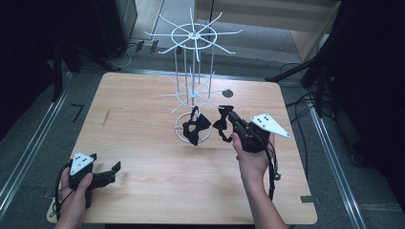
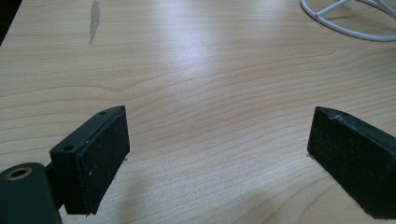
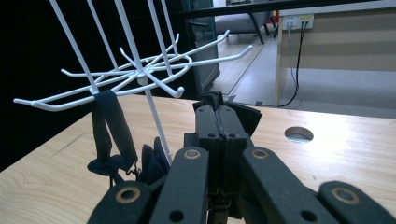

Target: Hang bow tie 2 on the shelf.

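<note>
A white wire rack [image 1: 193, 71] with hooked arms stands at the back middle of the wooden table [image 1: 143, 143]. One black bow tie [image 1: 196, 126] hangs by its strap from a lower hook [image 3: 100, 95], down over the rack's base ring. My right gripper [image 1: 228, 114] is just right of the rack, shut on a second black bow tie [image 1: 221, 125], whose fabric [image 3: 247, 116] sticks out past the closed jaws [image 3: 219, 114]. At the table's front left corner my left gripper [image 1: 104, 162] rests low and open, with bare wood between its pads [image 2: 100, 149].
A round cable hole [image 1: 227, 93] lies in the tabletop behind the right gripper. The rack's base ring [image 2: 345, 29] shows far ahead of the left gripper. Dark stands and cables surround the table on a grey floor.
</note>
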{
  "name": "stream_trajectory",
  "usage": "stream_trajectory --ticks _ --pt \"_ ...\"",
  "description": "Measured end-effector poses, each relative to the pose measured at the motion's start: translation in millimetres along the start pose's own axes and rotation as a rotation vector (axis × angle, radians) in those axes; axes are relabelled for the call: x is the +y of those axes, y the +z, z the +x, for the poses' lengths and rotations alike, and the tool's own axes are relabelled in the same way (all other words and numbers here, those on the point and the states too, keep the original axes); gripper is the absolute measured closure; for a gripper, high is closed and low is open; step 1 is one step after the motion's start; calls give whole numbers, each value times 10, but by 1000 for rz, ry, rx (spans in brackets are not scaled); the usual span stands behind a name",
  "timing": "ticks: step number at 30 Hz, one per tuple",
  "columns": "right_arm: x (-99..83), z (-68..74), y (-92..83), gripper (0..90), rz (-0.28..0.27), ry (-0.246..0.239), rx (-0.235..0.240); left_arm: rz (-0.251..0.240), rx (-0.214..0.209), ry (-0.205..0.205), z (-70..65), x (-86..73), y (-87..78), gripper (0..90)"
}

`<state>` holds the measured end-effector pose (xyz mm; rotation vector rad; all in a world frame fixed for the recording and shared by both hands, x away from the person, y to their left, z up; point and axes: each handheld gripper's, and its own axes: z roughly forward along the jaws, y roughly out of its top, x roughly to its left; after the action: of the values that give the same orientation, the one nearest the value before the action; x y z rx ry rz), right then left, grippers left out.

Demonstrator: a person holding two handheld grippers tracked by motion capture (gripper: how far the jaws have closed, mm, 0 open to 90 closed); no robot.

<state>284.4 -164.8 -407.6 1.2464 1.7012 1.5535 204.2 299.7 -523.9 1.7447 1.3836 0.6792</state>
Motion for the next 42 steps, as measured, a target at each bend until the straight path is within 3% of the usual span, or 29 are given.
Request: stream_trajectory --ticks 15,42 --pt "117 52 -1 900 -26 2 9 0 0 -1 1 0 2 61" --pt "151 196 57 900 -34 -9 37 0 0 2 -2 0 4 61"
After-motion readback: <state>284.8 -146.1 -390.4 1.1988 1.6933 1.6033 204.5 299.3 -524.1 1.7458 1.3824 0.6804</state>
